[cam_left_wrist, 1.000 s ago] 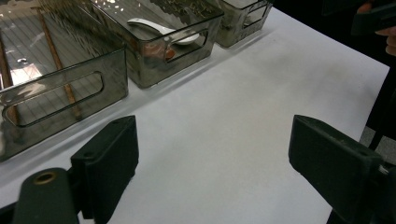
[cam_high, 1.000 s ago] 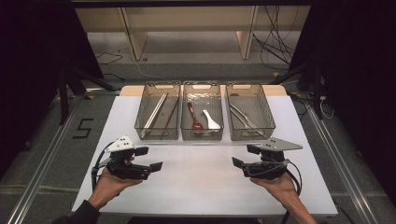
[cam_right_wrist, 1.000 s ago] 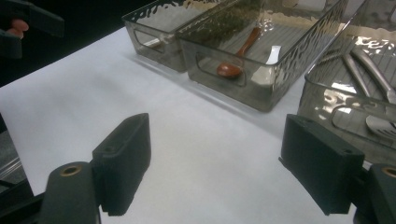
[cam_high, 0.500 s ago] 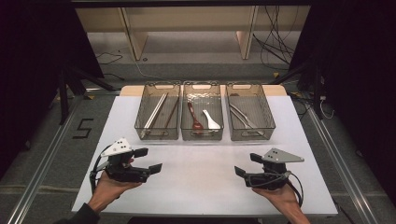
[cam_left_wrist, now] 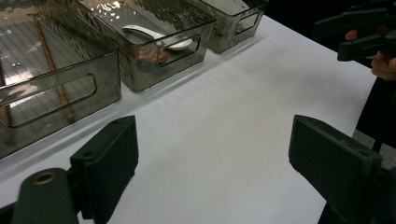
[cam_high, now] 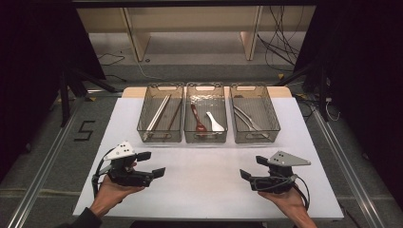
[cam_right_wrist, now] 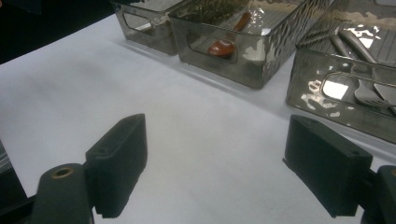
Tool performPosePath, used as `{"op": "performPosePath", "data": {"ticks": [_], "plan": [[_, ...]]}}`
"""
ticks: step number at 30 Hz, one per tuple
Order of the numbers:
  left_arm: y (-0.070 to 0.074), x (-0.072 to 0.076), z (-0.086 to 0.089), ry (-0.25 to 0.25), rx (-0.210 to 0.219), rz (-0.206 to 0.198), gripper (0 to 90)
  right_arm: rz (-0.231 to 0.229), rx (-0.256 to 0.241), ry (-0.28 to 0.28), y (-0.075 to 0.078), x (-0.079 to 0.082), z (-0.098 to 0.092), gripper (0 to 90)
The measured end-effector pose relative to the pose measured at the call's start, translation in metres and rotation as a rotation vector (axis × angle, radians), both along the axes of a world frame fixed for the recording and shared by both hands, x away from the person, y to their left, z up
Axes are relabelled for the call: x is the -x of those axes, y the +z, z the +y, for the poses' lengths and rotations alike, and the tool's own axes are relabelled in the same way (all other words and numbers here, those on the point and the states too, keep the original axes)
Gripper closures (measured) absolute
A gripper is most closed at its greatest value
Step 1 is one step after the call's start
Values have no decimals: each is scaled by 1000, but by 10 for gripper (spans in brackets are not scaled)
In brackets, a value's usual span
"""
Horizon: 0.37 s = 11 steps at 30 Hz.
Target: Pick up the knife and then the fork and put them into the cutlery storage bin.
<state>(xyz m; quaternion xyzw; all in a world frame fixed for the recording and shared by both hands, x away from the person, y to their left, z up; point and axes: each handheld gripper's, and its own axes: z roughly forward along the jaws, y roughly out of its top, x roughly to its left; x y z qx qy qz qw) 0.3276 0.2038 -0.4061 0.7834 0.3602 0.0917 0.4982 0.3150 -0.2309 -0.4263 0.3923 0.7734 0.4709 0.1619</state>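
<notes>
Three clear bins stand in a row at the back of the white table [cam_high: 204, 194]. Metal and wooden chopsticks [cam_high: 158, 113] lie in the left bin [cam_high: 160, 138]. The middle bin [cam_high: 205, 139] has a red-brown spoon [cam_high: 196, 118] and a white spoon [cam_high: 215, 122]. Metal cutlery [cam_high: 247, 118] fills the right bin [cam_high: 256, 140]. My left gripper [cam_high: 153, 164] is held open over the near left of the table, nothing between its jaws. My right gripper [cam_high: 253, 167] is open and empty at the near right. Each points toward the other. The left gripper [cam_left_wrist: 219, 172] and right gripper [cam_right_wrist: 222, 172] see bare table between their own jaws.
A bare white stretch of table lies between the grippers and the bins. Rails run along the floor on both sides of the table. A wooden shelf frame [cam_high: 190, 28] and cables [cam_high: 280, 38] lie beyond the far edge.
My right gripper has drawn back toward the near edge of the table. The left gripper has shifted only slightly the same way. Both stay open.
</notes>
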Motion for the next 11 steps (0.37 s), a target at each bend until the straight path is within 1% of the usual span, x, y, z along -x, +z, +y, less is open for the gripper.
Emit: {"op": "performPosePath", "data": {"ticks": [6, 11], "plan": [[-1, 0, 1, 4, -2, 3, 155, 1, 3, 2, 0, 0, 0, 216], [-2, -1, 1, 5, -7, 4, 155, 17, 12, 3, -2, -2, 1, 206]]}}
